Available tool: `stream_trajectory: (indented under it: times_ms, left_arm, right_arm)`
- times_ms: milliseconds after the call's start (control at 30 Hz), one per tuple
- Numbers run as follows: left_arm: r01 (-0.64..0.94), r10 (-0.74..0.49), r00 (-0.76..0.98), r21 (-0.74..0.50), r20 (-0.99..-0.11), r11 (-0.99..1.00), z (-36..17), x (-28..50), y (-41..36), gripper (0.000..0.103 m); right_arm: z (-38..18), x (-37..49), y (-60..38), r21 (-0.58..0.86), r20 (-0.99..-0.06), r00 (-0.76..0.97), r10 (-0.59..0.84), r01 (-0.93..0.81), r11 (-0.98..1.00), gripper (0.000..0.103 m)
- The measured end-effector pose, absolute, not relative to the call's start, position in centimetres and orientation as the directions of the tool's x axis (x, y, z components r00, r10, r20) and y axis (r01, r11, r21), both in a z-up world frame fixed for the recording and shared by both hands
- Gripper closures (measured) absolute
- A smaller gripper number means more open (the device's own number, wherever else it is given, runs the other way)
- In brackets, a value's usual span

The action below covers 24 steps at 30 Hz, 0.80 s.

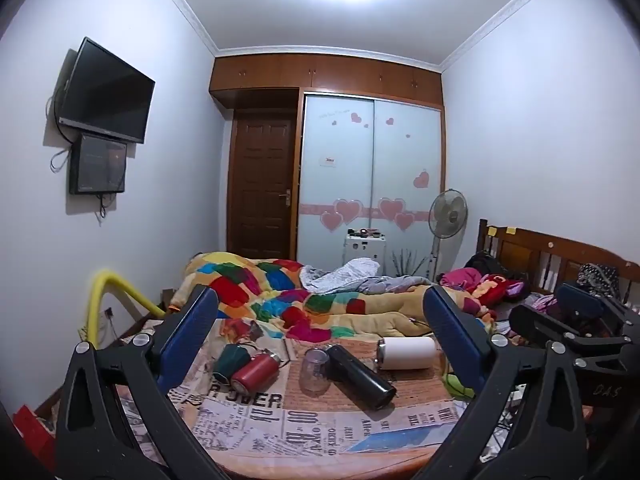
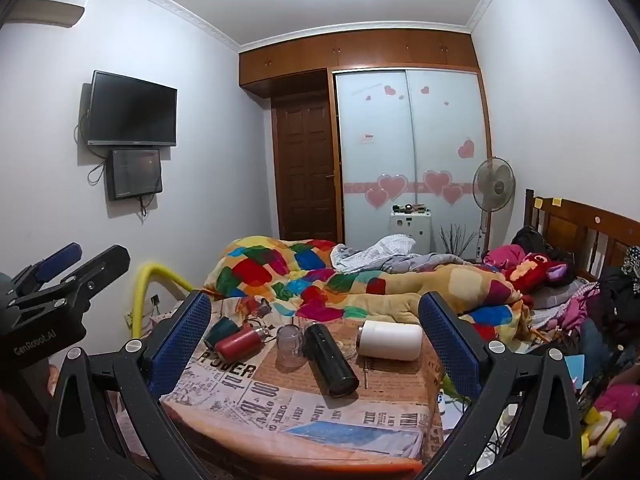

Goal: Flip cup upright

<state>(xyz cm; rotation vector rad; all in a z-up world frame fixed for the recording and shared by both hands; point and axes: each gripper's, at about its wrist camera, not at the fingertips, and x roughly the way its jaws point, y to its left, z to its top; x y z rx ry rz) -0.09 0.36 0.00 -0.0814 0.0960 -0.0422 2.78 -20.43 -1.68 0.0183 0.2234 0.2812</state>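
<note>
Cups lie toppled on the table [image 2: 304, 412] — both my grippers [image 1: 320, 320] [image 2: 316, 320] gape empty; I'd approach the white cup [image 2: 390, 339] squarely, mid-body.

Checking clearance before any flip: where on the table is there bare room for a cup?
The near half of the table is free. The far half is crowded: green cup, red bottle, clear cup, black flask, white cup.

Both wrist views look level across the table [image 1: 320, 420] toward the wardrobe [image 2: 408, 152], side by side, sharing it.
</note>
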Motion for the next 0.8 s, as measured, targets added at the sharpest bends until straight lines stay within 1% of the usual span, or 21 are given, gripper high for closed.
stream_trajectory:
  times_ms: [33,67,267,500,800]
  left_arm:
    - [0.036,-0.044,0.996,-0.093,-0.082,0.995,0.0,-0.5,1.0,0.0]
    - [0.031,-0.039,0.993,-0.074,-0.108,0.997,0.0,0.1,0.6,0.0]
    - [0.024,-0.031,0.993,-0.06,-0.112,0.998,-0.5,0.4,0.2,0.0]
    - [0.013,-0.022,0.991,-0.07,-0.134,0.997,-0.9,1.0,0.3,0.0]
    - [-0.006,-0.005,0.991,-0.083,-0.135,0.997,-0.9,0.8,0.5,0.0]
  right_arm:
    - [-1.7,2.8,-20.4,0.05,-0.216,0.936,0.278,-0.274,0.96,0.0]
    - [-1.7,2.8,-20.4,0.052,-0.215,0.936,0.279,-0.275,0.96,0.0]
    - [-1.6,2.8,-20.3,0.053,-0.214,0.936,0.281,-0.276,0.96,0.0]
    - [-1.6,2.7,-20.1,0.05,-0.214,0.935,0.281,-0.277,0.96,0.0]
    - [-1.5,2.6,-19.5,0.048,-0.211,0.934,0.289,-0.285,0.957,0.0]
